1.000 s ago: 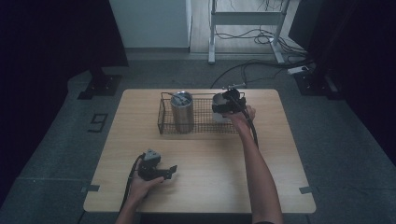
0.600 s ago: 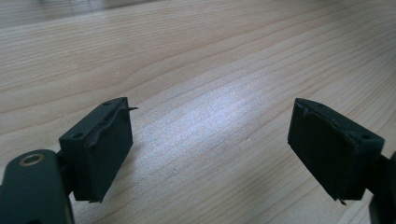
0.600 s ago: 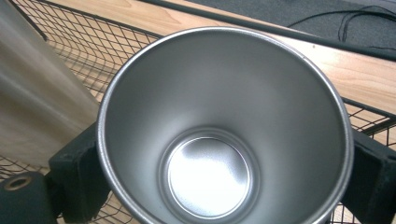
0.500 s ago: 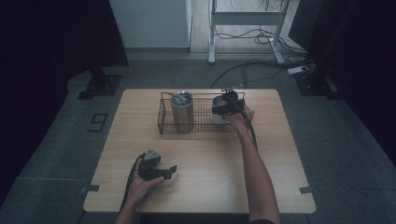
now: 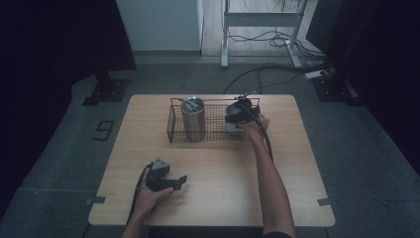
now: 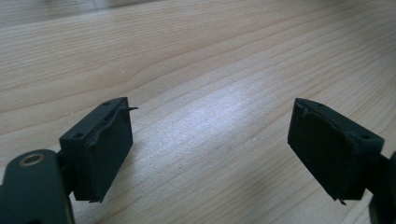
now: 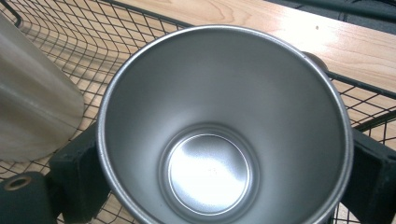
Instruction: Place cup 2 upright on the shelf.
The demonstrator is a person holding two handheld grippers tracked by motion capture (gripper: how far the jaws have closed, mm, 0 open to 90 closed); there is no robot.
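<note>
A wire basket (image 5: 213, 139) stands at the far middle of the wooden table (image 5: 297, 163). A tall steel tumbler (image 5: 193, 119) is upright in the basket's left part. At the basket's right part, my right gripper (image 5: 236, 119) is shut on a second steel cup (image 7: 219, 140). Its black fingers (image 7: 77, 182) press the cup's outer wall on both sides. The cup is empty, and its mouth faces the camera. The tumbler (image 7: 32, 116) shows at that view's left. My left gripper (image 5: 181, 181) rests near the table's front left. Its jaws (image 6: 210, 149) are open over bare wood.
The basket's mesh (image 7: 56, 42) lies under and around the held cup. Cables and a metal frame (image 5: 257, 20) sit on the floor beyond the table. A dark stand base (image 5: 104, 91) is off the table's far left corner.
</note>
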